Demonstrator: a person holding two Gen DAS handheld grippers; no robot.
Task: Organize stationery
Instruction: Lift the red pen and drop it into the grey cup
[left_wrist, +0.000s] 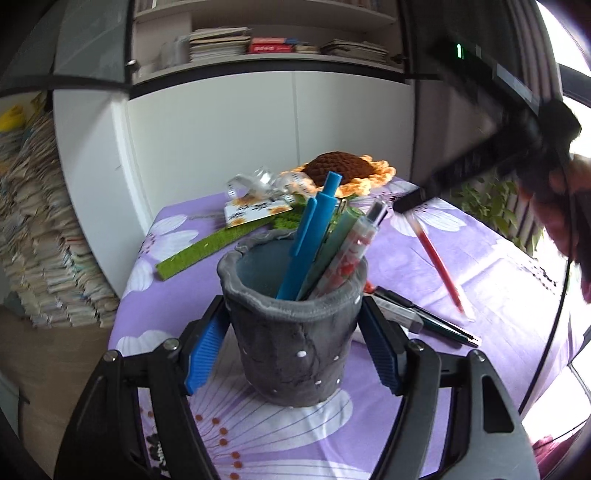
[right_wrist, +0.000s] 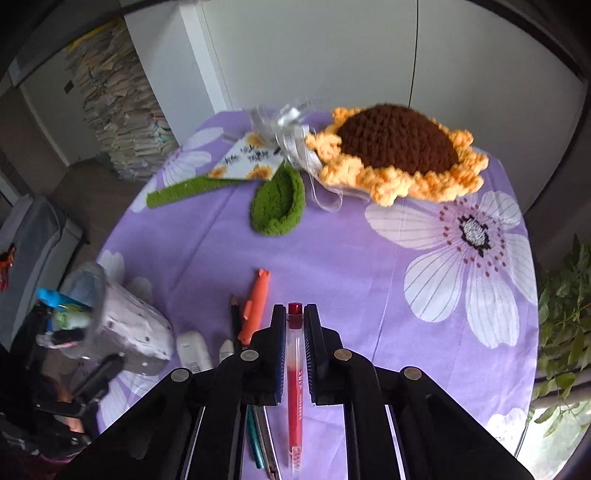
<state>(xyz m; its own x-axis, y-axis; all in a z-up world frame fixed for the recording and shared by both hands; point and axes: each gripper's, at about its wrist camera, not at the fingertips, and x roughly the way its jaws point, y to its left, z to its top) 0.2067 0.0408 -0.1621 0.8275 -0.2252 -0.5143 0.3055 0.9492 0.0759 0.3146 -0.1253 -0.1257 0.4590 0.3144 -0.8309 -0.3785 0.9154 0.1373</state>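
A grey pen holder (left_wrist: 295, 339) stands on the purple floral tablecloth (left_wrist: 480, 266), holding a blue pen (left_wrist: 314, 229), a green pen (left_wrist: 334, 240) and a patterned pen (left_wrist: 354, 247). My left gripper (left_wrist: 291, 332) has its blue pads against both sides of the holder. My right gripper (right_wrist: 295, 317) is shut on a red pen (right_wrist: 294, 387), held above the table; in the left wrist view the red pen (left_wrist: 439, 266) hangs from it right of the holder. The holder (right_wrist: 122, 332) shows at the left of the right wrist view.
Loose pens (left_wrist: 417, 314) lie right of the holder. An orange pen (right_wrist: 255, 306), a pencil (right_wrist: 235, 317) and white erasers (right_wrist: 192, 350) lie on the cloth. A crocheted sunflower (right_wrist: 399, 155), green leaf (right_wrist: 280, 203), green stem (right_wrist: 181, 192) and card (right_wrist: 247, 162) sit at the back.
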